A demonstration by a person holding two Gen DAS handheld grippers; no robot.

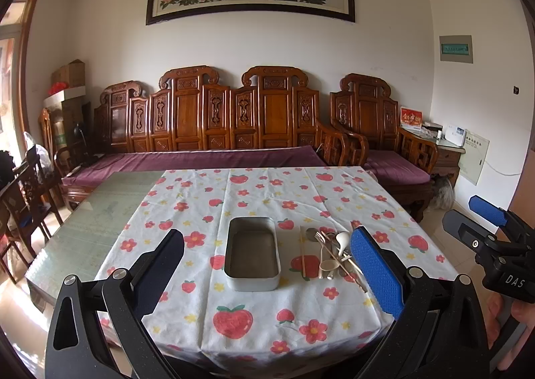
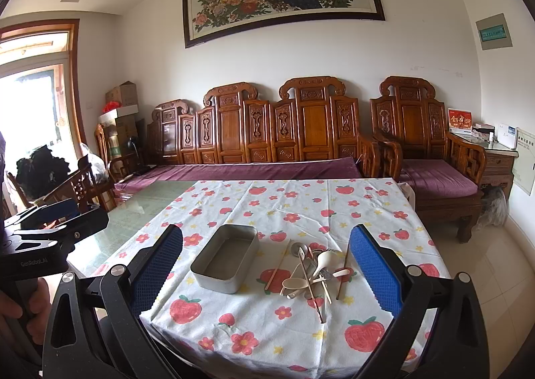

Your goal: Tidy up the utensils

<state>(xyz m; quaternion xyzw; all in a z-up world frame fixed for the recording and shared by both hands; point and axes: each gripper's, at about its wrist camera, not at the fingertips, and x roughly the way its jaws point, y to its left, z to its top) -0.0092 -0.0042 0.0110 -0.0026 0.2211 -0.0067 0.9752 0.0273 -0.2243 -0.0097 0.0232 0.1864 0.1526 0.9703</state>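
Right wrist view shows both the right gripper [image 2: 265, 265] and left gripper [image 1: 267, 265] wide open and empty, the utensils [image 2: 312, 270] piled crossed at 3 o'clock of the empty tin [image 2: 224, 258], so one pick may drag neighbours off.

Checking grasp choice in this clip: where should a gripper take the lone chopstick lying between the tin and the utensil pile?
Grip the lone chopstick mid-shaft from above, fingers straddling its width. It lies flat on the cloth, clear of the tin and the pile.
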